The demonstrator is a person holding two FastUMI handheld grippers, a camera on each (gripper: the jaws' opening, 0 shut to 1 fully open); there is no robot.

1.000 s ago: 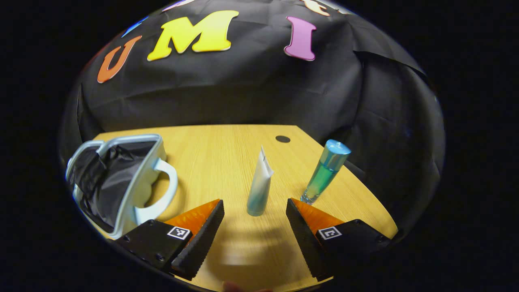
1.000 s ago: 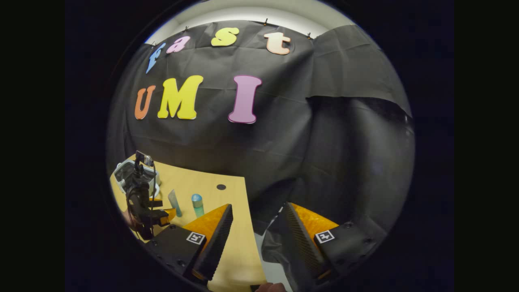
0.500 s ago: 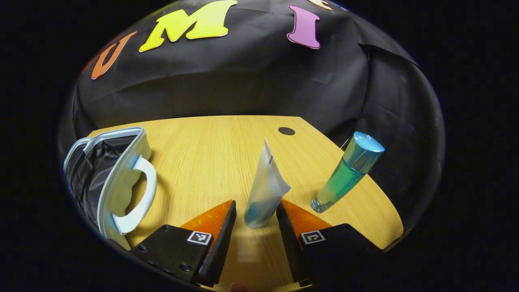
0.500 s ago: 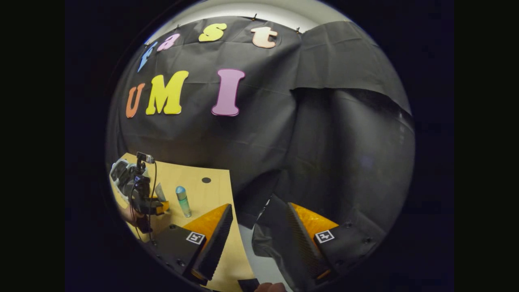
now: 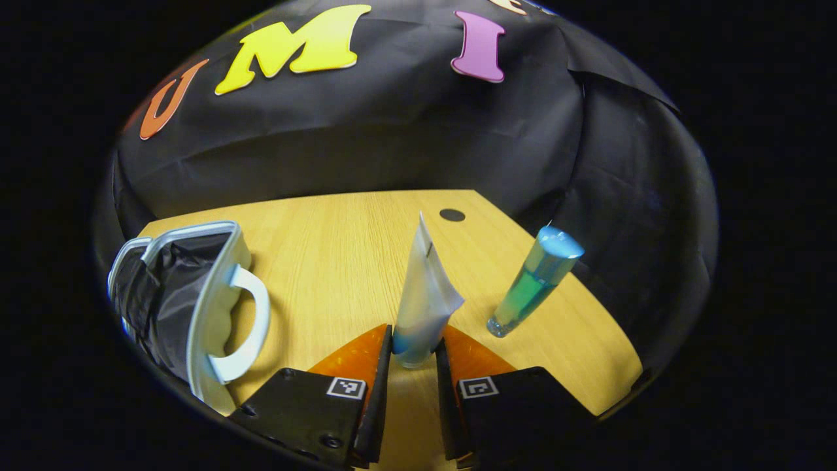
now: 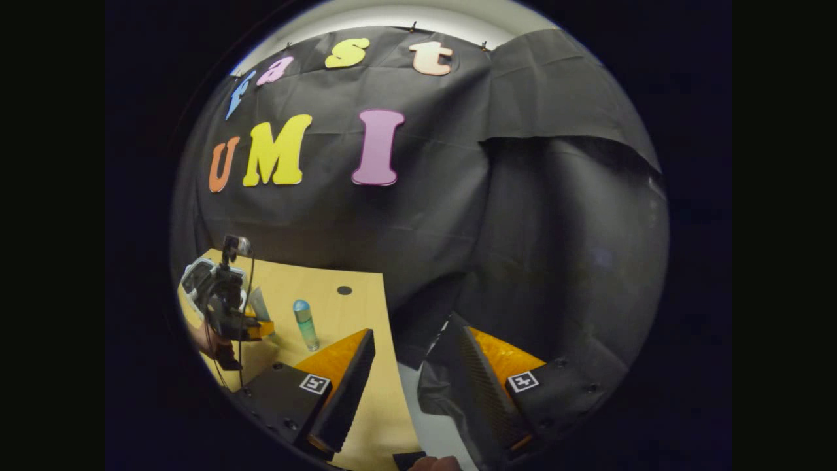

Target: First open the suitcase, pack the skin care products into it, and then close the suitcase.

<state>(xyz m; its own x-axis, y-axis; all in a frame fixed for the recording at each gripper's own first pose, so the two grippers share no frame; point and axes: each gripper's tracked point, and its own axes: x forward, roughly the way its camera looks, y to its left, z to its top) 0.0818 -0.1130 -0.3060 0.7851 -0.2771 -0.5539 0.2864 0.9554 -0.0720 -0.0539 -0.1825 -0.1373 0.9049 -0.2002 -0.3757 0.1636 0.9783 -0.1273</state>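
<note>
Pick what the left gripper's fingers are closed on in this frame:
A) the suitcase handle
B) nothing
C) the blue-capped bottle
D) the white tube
D: in the left gripper view, the left gripper has both fingers pressed against the base of the white tube, which stands upright on the table.

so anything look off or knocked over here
Nothing stands out. The suitcase lies open, the bottle stands upright on the table, and the left claw pinches the tube's base.

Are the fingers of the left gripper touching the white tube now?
Touching. In the left gripper view, both fingers of the left gripper press against the lower end of the white tube, one on each side, with no gap visible.
</note>
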